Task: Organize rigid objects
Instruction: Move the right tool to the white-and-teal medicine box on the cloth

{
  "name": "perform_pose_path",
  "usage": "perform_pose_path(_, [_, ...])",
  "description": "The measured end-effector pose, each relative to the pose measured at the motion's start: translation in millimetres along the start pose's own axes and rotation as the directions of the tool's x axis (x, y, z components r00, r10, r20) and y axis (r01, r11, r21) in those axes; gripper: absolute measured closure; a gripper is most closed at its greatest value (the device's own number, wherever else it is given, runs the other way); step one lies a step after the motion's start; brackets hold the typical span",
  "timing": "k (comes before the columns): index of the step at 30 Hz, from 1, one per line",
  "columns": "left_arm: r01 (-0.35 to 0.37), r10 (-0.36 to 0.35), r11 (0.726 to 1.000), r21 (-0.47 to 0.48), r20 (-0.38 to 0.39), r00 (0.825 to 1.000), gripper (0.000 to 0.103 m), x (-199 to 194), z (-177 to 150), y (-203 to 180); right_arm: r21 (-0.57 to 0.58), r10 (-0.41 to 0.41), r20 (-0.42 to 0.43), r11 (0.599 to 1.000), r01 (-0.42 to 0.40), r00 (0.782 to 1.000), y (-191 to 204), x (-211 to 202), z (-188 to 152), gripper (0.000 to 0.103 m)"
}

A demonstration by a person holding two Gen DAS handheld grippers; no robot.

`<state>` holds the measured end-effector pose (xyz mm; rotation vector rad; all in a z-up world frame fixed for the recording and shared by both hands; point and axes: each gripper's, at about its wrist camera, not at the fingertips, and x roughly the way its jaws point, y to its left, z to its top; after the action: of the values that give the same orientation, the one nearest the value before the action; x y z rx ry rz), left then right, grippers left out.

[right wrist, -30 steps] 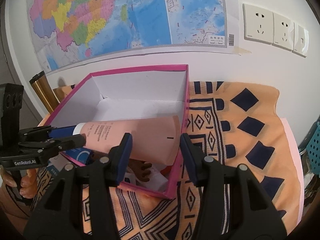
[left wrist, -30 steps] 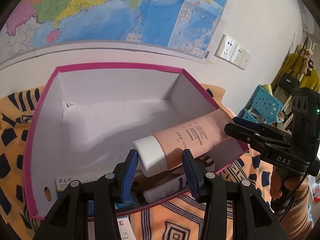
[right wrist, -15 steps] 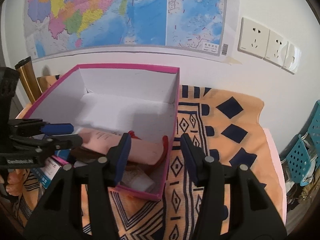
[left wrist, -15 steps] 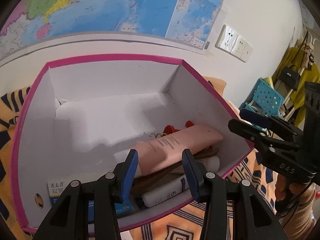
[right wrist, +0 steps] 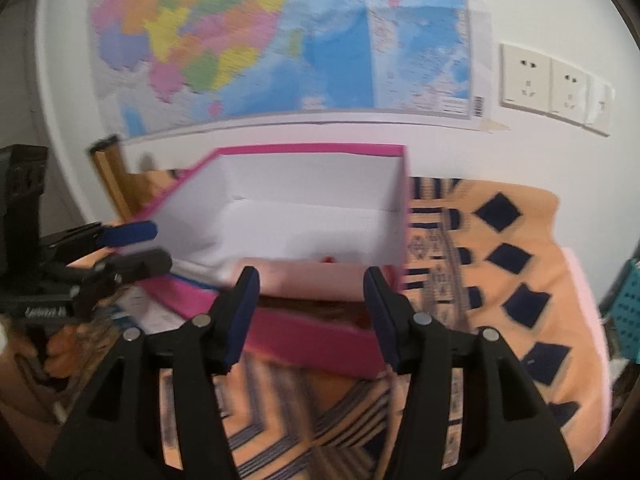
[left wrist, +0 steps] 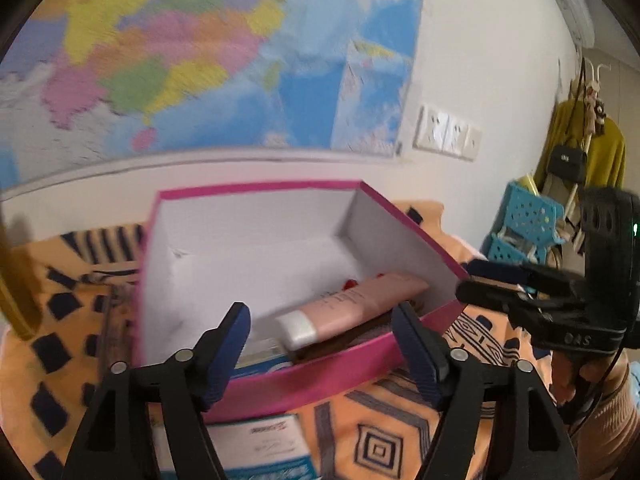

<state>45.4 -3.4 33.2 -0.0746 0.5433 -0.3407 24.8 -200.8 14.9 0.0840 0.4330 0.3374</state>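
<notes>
In the left wrist view, my left gripper (left wrist: 320,332) has its jaws spread and empty, and the pink tube (left wrist: 352,308) lies just ahead of them inside the pink box (left wrist: 304,384), white cap toward me, long axis running away to the right. In the right wrist view, my right gripper (right wrist: 312,316) is likewise spread and empty, nearer the tube's flat tail; here the near box wall hides the cap, while the left view shows it.

A blurred coloured map (right wrist: 280,40) fills the upper frame on a white wall (right wrist: 540,8); white sockets (right wrist: 556,88) sit at its right; an orange, navy-patterned cloth (right wrist: 500,272) covers the table at lower right; at the left-wrist view's right edge, a yellow garment (left wrist: 600,152) hangs above a blue chair (left wrist: 528,224).
</notes>
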Motion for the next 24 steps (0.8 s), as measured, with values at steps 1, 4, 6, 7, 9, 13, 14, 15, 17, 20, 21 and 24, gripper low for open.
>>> perform_pose_path(1, [-0.017, 0.017, 1.0, -0.003, 0.01, 1.0, 0.026, -7, -2, 4, 0.003, 0.041, 0.005, 0.999, -0.041, 0.999, 6, -3, -4, 0.044])
perform_pose_path(4, [-0.063, 0.064, 0.998, -0.016, 0.011, 0.998, 0.026, -23, -14, 22, 0.003, 0.137, -0.017, 0.991, -0.137, 0.99, 22, -1, -16, 0.044])
perform_pose_path(6, [-0.098, 0.098, 0.995, -0.031, -0.014, 0.995, 0.026, -26, -25, 36, 0.003, 0.176, -0.045, 0.984, -0.176, 0.983, 33, 5, -24, 0.044])
perform_pose_path(7, [-0.112, 0.111, 0.993, -0.04, -0.032, 0.993, 0.026, -27, -31, 42, 0.004, 0.192, -0.067, 0.981, -0.192, 0.979, 39, 12, -29, 0.044])
perform_pose_path(9, [-0.141, 0.135, 0.988, -0.068, -0.081, 0.988, 0.026, -23, -44, 57, 0.02, 0.213, -0.104, 0.977, -0.212, 0.971, 47, 24, -38, 0.044])
perform_pose_path(13, [-0.153, 0.135, 0.982, -0.109, -0.154, 0.979, 0.027, -19, -69, 75, 0.055, 0.269, -0.182, 0.963, -0.263, 0.946, 64, 53, -54, 0.044])
perform_pose_path(14, [-0.15, 0.129, 0.982, -0.117, -0.17, 0.977, 0.027, -17, -74, 78, 0.055, 0.272, -0.196, 0.962, -0.266, 0.942, 68, 59, -57, 0.044])
perform_pose_path(15, [-0.14, 0.117, 0.983, -0.122, -0.184, 0.976, 0.027, -16, -78, 80, 0.055, 0.273, -0.204, 0.962, -0.268, 0.94, 72, 64, -58, 0.044])
perform_pose_path(17, [-0.132, 0.104, 0.983, -0.131, -0.2, 0.974, 0.027, -14, -86, 82, 0.061, 0.286, -0.221, 0.958, -0.279, 0.932, 78, 73, -61, 0.044])
perform_pose_path(20, [-0.11, 0.076, 0.983, -0.146, -0.221, 0.972, 0.027, -10, -94, 83, 0.072, 0.294, -0.237, 0.956, -0.285, 0.926, 84, 85, -61, 0.044])
perform_pose_path(21, [-0.103, 0.068, 0.984, -0.147, -0.226, 0.972, 0.027, -9, -95, 83, 0.075, 0.297, -0.239, 0.955, -0.287, 0.924, 86, 88, -61, 0.044])
perform_pose_path(24, [-0.081, 0.046, 0.986, -0.148, -0.231, 0.972, 0.031, -8, -99, 79, 0.076, 0.3, -0.255, 0.954, -0.291, 0.919, 92, 96, -59, 0.048])
